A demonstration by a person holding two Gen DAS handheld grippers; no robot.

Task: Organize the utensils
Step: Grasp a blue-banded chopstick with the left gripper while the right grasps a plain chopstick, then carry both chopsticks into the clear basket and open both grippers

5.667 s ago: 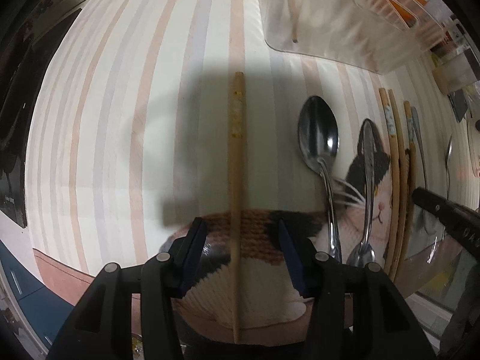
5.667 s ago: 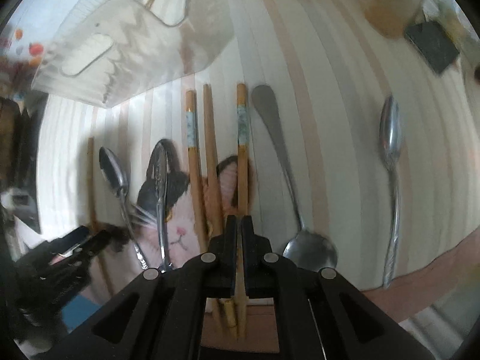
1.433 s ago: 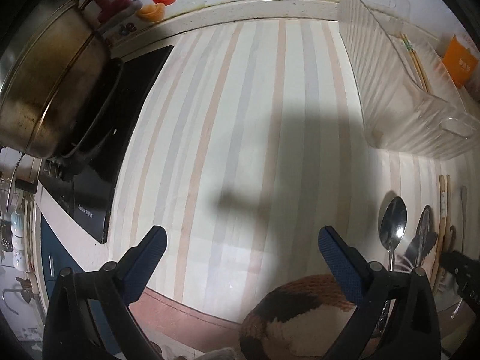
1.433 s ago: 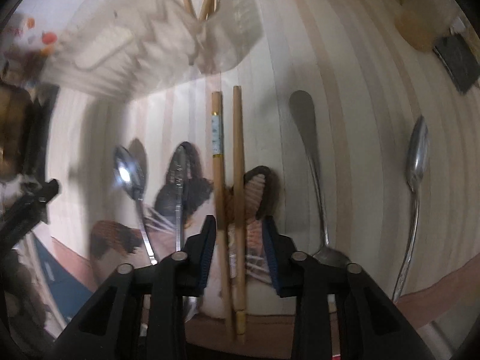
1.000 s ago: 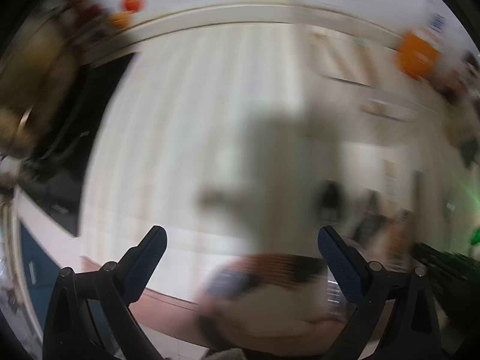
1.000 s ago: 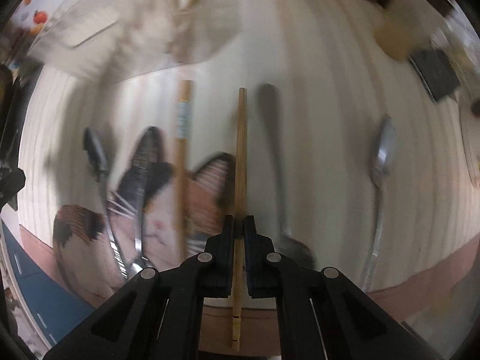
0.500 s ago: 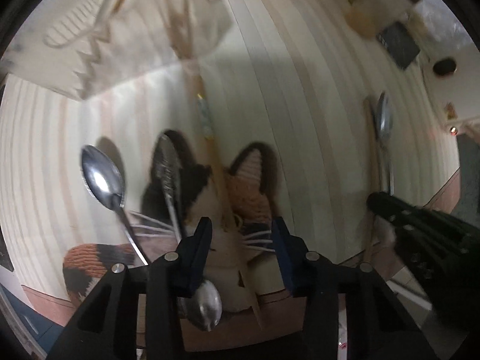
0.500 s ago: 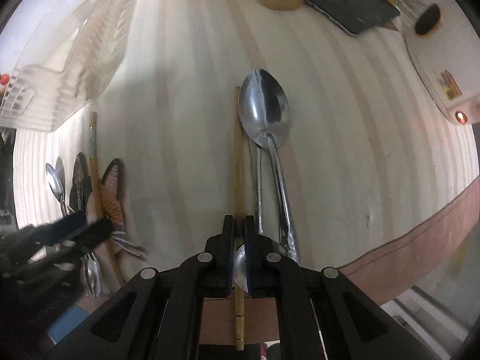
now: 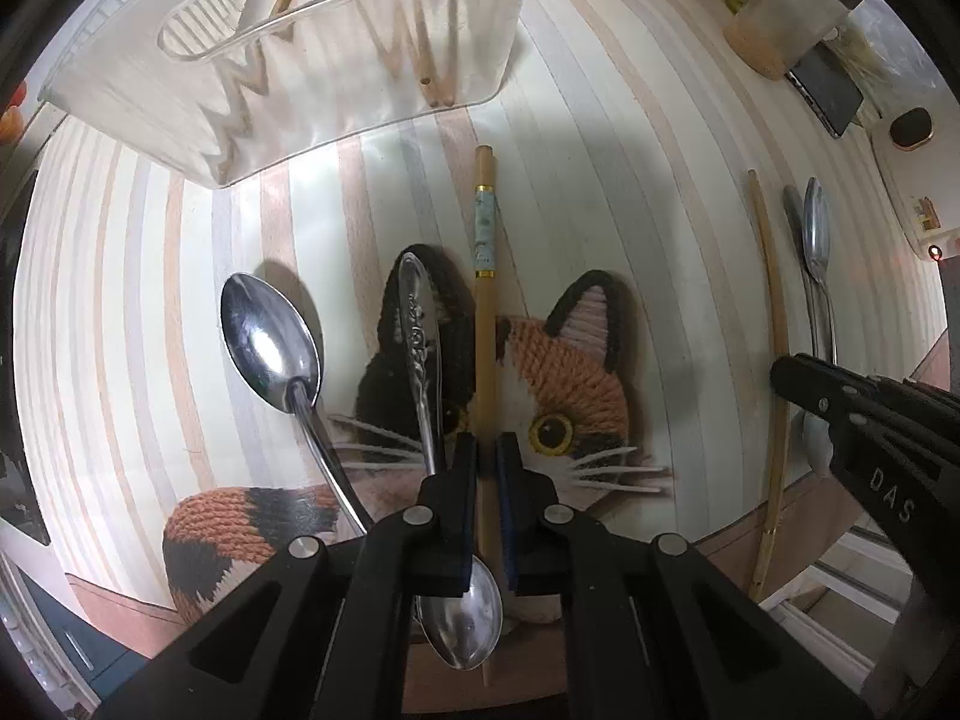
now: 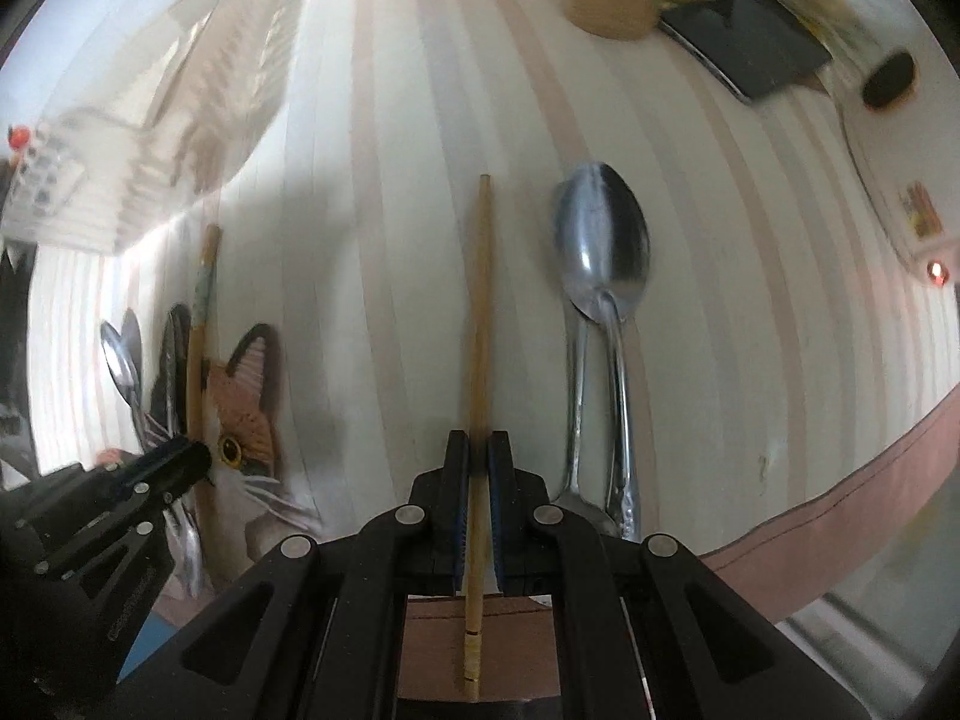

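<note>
The tablecloth is striped in cream, pale grey and soft pink, with a wide brownish-pink border. A knitted cat is shown on it in orange, black and white, with a yellow eye and white whiskers. The chopstick is light wood, with a pale blue-green patterned band edged in gold. The plain chopstick is tan. The spoons are shiny silver. The storage basket is clear and ribbed. The gripper fingers are black with blue pads.
</note>
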